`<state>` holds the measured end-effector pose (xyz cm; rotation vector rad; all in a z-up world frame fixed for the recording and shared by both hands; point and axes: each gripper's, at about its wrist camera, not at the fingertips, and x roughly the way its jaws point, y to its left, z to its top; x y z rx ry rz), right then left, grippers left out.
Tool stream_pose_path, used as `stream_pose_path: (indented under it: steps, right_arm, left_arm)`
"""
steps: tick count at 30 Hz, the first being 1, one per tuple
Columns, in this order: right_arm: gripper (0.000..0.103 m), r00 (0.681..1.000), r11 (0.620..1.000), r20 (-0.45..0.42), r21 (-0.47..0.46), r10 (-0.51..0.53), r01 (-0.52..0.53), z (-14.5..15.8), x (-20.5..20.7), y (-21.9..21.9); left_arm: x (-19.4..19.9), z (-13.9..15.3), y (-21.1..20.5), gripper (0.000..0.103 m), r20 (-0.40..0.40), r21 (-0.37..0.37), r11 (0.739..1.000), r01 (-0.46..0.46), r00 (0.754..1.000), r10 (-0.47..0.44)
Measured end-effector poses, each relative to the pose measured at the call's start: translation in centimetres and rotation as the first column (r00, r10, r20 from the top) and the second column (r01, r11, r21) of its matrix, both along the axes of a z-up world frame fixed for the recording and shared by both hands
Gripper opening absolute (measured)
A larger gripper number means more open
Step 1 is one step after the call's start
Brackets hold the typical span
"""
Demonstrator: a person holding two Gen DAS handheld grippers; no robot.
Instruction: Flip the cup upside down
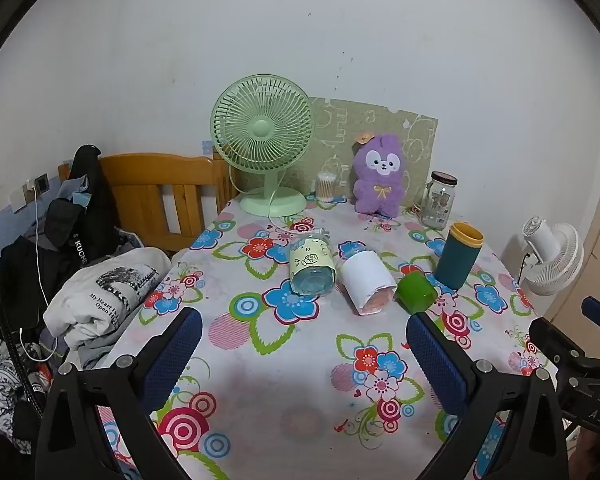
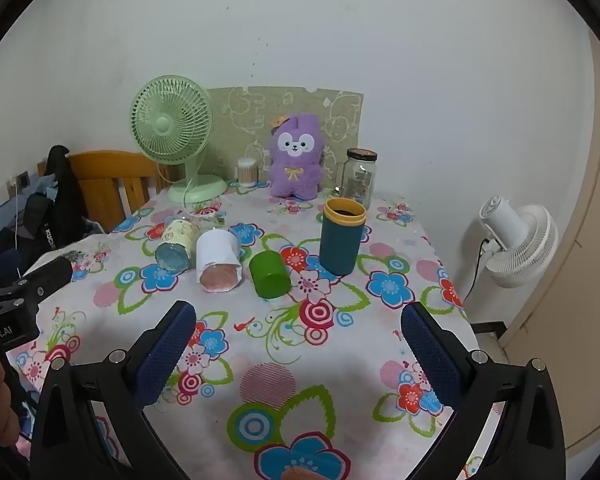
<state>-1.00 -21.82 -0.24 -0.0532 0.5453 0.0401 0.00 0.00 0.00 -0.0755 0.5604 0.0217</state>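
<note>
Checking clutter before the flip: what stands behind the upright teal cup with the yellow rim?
Behind the teal cup with the yellow rim stands a clear glass jar with a dark lid, apart from it. The jar's base is hidden by the cup in the right wrist view.

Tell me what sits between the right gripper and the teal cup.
Nothing visible does. The right gripper is open over bare tablecloth, and the upright teal cup stands ahead, slightly right. The green cup lies left of that path.

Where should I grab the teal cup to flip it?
Grip the teal cup across its mid-body, below the yellow rim, coming in level from the front with the right gripper. It stands upright, mouth up, its sides clear; the green cup lies to its left.
</note>
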Motion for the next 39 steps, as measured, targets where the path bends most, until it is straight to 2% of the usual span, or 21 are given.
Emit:
stream_pose_path:
  steps: [6,22,39]
  right_arm:
    - [0.103,1.0,1.0,-0.029,-0.01,0.01,-0.011,0.0,0.5,0.4]
    - [0.103,0.999,1.0,-0.03,-0.004,0.014,-0.014,-0.6,0.5,0.7]
    - [0.103,0.999,1.0,-0.049,-0.011,0.011,-0.012,-0.7,0.9,0.6]
  left_arm:
    - [0.0,0.0,0.0,0.103,0.008,0.002,1.0,-0.001,1.0,0.001]
    - [0.4,-0.2,1.0,0.103,-0.015,-0.023,1.0,-0.013,1.0,0.013]
    - [0.5,-0.7,0.8,0.103,-0.022,-0.018,1.0,-0.013,1.0,0.012]
